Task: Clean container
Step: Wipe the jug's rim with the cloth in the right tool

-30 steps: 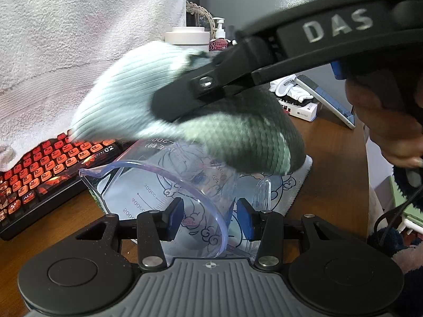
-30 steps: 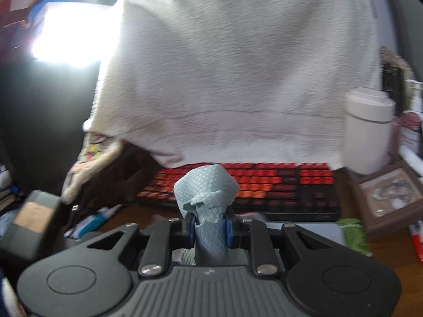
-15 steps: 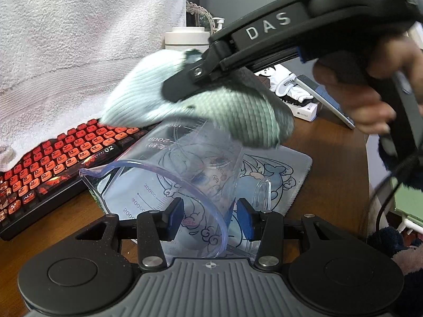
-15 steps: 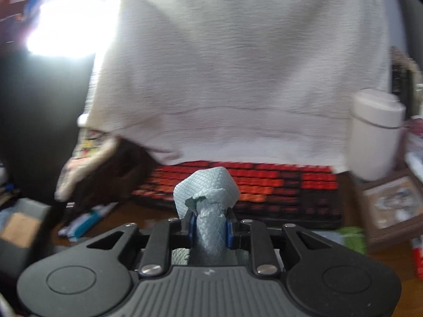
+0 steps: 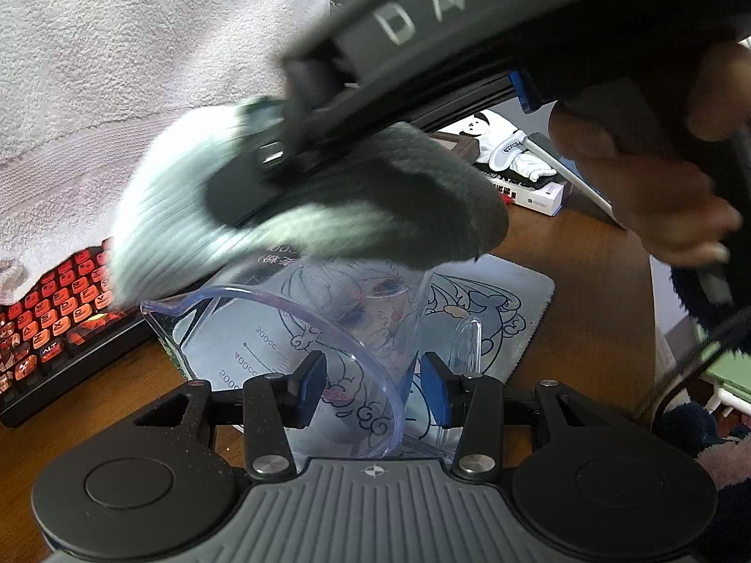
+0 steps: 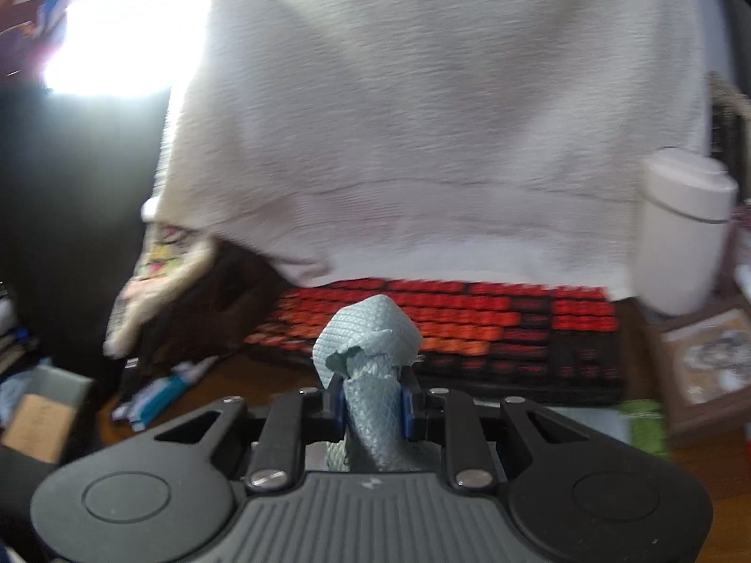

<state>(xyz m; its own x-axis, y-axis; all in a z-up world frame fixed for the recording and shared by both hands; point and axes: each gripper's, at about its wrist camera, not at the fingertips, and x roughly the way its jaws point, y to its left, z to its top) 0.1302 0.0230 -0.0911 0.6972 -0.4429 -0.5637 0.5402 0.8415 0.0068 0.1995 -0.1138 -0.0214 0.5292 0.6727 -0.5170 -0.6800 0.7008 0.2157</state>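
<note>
A clear plastic measuring cup (image 5: 328,319) lies tilted on its side, mouth towards the camera. My left gripper (image 5: 373,389) is shut on the cup at its rim, next to the handle (image 5: 469,342). My right gripper (image 5: 291,159), black and held by a hand (image 5: 657,197), is shut on a pale green cloth (image 5: 187,216). The blurred cloth lies over the cup's far end and hides it. In the right wrist view the right gripper (image 6: 373,403) pinches the bunched cloth (image 6: 366,338) between its blue pads.
A printed mouse pad (image 5: 507,300) lies under the cup on the wooden desk (image 5: 586,281). A red-keyed keyboard (image 5: 51,323) sits to the left, below a hanging white towel (image 5: 141,70). A white canister (image 6: 680,230) and a picture frame (image 6: 704,361) stand at the right.
The right gripper with the cloth has swept back down and closer over the cup after lifting away half a second ago. The left gripper and the cup have kept still.
</note>
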